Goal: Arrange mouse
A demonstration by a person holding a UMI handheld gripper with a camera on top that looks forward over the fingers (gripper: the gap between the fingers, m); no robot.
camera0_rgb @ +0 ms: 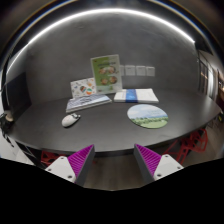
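A white mouse (pixel 70 120) lies on the dark table (pixel 105 135), at its left part, well beyond my left finger. A round green-and-white mouse mat (pixel 148 116) lies on the table's right part, beyond my right finger. My gripper (pixel 113 160) is open and empty, its two magenta pads (pixel 80 158) wide apart, held back from the table's near edge. Nothing is between the fingers.
A stack of papers or booklets (pixel 87 101) lies behind the mouse. A green-printed card (pixel 106 72) stands upright at the back. A blue-and-white booklet (pixel 136 96) lies at the back right. Red chair parts (pixel 190 145) show below the table's near edge.
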